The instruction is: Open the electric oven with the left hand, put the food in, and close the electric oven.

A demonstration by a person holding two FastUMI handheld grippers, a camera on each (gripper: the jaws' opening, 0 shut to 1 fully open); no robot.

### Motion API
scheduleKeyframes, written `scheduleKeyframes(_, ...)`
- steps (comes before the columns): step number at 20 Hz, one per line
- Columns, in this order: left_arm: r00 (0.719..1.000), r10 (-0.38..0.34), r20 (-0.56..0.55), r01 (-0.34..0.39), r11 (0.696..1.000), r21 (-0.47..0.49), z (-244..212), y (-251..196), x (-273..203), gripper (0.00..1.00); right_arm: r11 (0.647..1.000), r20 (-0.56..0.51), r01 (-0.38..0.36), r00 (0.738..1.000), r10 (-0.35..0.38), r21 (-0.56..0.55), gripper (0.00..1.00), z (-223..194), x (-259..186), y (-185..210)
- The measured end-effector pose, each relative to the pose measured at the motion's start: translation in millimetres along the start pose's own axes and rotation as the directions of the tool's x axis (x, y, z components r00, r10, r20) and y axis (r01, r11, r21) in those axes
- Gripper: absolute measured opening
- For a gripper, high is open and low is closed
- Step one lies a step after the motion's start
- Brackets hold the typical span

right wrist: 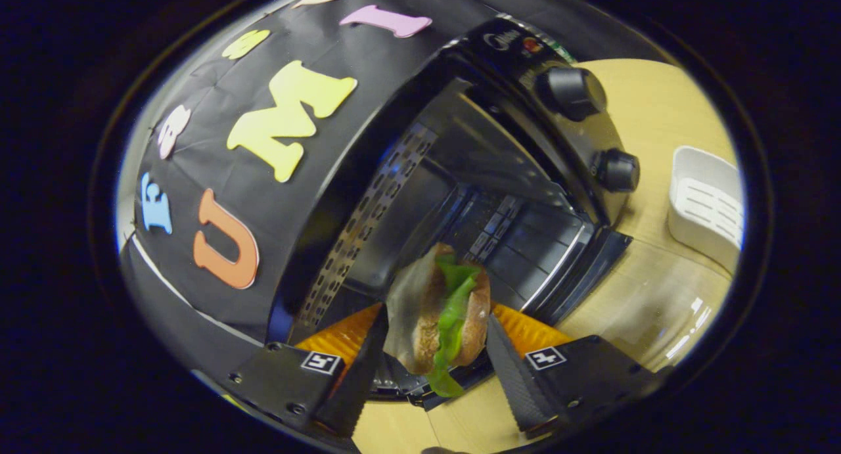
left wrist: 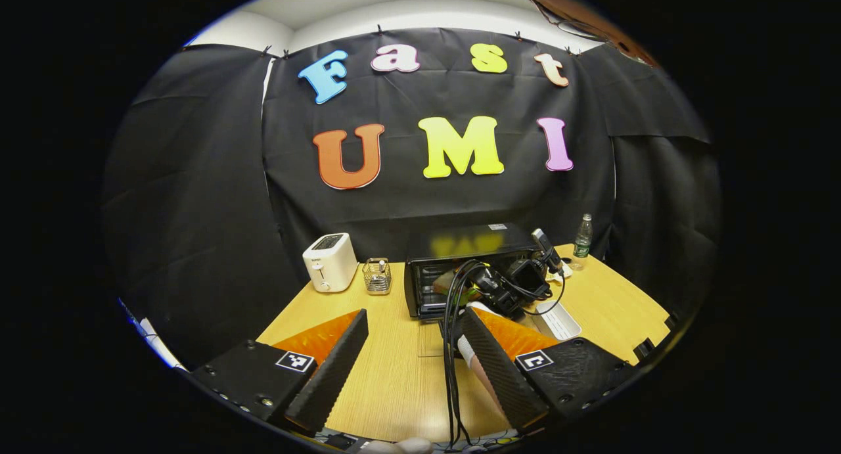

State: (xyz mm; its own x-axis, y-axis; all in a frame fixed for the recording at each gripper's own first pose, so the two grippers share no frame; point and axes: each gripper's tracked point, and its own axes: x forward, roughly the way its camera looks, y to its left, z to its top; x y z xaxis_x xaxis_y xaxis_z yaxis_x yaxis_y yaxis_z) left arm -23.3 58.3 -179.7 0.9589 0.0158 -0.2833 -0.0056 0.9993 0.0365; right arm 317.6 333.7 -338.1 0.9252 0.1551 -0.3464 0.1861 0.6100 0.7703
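— What do your tongs hold?
— Your right gripper [right wrist: 430, 349] clamps one sandwich [right wrist: 439, 316] at the mouth of the one open oven [left wrist: 460, 270], mid-bench toward the back edge. Your left gripper [left wrist: 410, 355] hangs wide apart, gripping nothing.
— Else?
— One toaster [left wrist: 330, 262], one bottle [left wrist: 582, 237].

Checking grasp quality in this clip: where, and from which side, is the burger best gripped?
Across its two bun faces, as the right tool has it: the burger stands on edge, lettuce rim toward the camera, so each finger meets a broad bun face and squeezes the layers together. Come from the open front of the oven.
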Motion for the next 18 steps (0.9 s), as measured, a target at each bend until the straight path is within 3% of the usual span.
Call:
scheduleKeyframes(1,1.0,0.002,0.004,-0.002,1.0,0.004,1,1,1,0.95,0.999,0.006,0.022,1.0,-0.022,-0.049,0.99,4,-2,-4)
scheduleKeyframes(2,1.0,0.004,0.005,-0.004,1.0,0.004,3,0,2,0.96,0.996,0.007,0.028,1.0,-0.027,-0.082,1.0,6,-5,-6)
scheduleKeyframes(6,1.0,0.001,0.022,-0.001,1.0,0.0,12,-5,3,0.95,0.959,-0.014,0.065,0.997,-0.072,-0.277,1.0,10,-11,-16)
scheduleKeyframes(11,0.999,0.009,0.041,-0.009,1.0,-0.018,22,-5,1,0.95,0.94,-0.029,0.034,0.998,-0.047,-0.34,1.0,23,-39,-13)
scheduleKeyframes(15,0.998,0.017,0.067,-0.015,1.0,-0.028,38,-7,-2,0.95,0.905,-0.038,0.004,0.999,-0.022,-0.426,1.0,45,-85,-2)
scheduleKeyframes(18,0.996,0.014,0.085,-0.011,0.999,-0.041,45,-7,-6,0.95,0.851,-0.008,-0.002,1.0,-0.002,-0.525,1.0,81,-131,3)
